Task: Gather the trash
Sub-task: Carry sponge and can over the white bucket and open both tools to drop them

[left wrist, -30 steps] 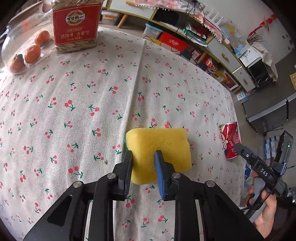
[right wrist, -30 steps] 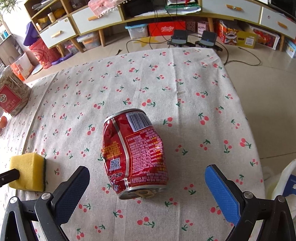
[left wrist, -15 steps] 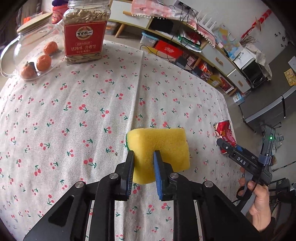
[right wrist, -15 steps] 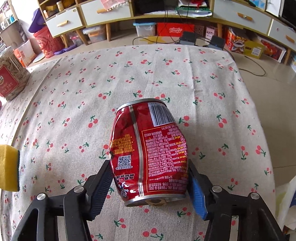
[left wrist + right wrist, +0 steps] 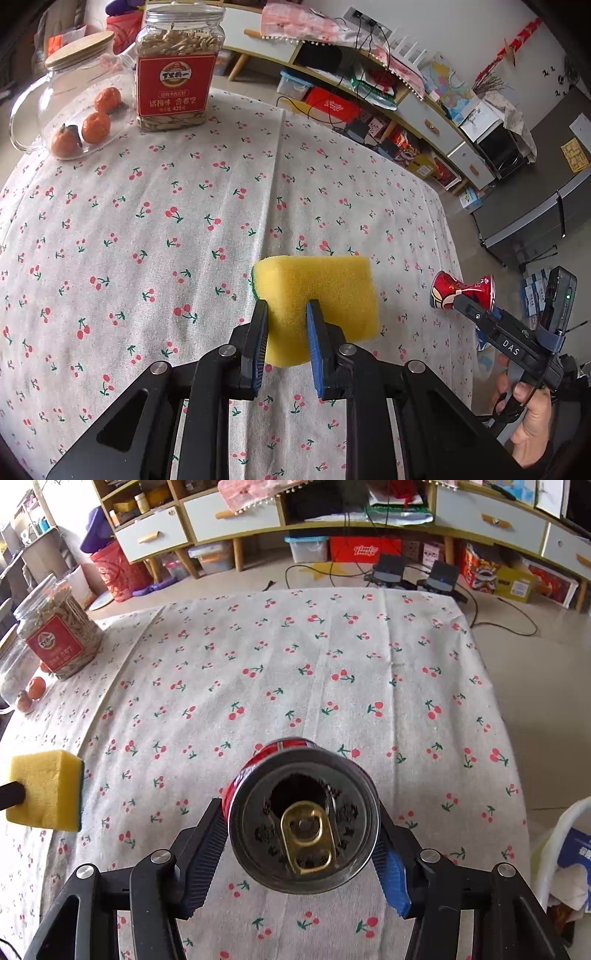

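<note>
Cherry-print tablecloth [image 5: 332, 646] is dropping away beneath you: a second ago your right gripper [image 5: 301, 843] was only closing around the crushed red can [image 5: 303, 823]; now it is clamping it and lifting it clear, opened end facing you. Left of the can, your left gripper [image 5: 286, 328] is still pinching the yellow sponge [image 5: 321, 291]. Beyond the can, a white bag [image 5: 565, 853] is waiting, probably the drop point.

Cherry-print tablecloth [image 5: 155, 221]. Seed jar [image 5: 176, 70] upright at far edge, beside glass jar [image 5: 70, 110] holding oranges [image 5: 96, 127].
</note>
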Available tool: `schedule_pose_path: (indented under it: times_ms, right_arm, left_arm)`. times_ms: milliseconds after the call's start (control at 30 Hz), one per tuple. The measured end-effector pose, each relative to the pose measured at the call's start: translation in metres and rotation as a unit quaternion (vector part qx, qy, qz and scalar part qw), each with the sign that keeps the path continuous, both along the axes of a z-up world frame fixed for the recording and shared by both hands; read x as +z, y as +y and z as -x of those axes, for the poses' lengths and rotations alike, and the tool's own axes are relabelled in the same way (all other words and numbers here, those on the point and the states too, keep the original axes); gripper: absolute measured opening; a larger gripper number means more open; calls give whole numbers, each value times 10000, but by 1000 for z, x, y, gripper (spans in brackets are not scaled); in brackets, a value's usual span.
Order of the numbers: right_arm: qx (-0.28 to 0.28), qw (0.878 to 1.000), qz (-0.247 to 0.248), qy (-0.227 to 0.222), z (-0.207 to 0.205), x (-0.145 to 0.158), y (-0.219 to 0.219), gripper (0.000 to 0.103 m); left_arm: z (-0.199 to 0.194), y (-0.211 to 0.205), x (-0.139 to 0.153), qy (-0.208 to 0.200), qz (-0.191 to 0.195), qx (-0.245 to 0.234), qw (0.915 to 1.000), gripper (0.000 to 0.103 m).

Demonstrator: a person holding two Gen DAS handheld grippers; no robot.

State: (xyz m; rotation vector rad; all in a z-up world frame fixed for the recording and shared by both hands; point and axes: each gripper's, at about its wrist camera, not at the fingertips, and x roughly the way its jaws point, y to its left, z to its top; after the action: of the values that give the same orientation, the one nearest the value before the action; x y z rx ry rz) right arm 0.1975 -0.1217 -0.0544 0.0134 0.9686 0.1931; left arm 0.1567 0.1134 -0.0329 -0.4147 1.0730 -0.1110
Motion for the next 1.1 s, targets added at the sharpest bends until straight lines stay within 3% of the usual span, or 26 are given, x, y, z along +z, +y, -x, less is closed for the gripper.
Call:
schedule_pose_path:
  times_ms: [300, 633, 800, 1100]
  right_arm:
    - [86, 10000, -16, -19, 28, 14, -5, 63]
    - [-173, 9994, -186, -238, 56, 35, -43, 63]
    - [-487, 9978, -254, -361, 70, 44, -81, 63]
    - [-1548, 9859, -439, -464, 99, 54, -186, 63]
  left_arm:
    - [4, -10, 6, -101, -59, -60, 9999, 21]
    - [5, -32, 12, -208, -123, -213, 9995, 21]
    - [12, -57, 19, -319, -185, -471, 9982, 21]
    - [5, -129, 27, -468, -381, -1067, 9925, 21]
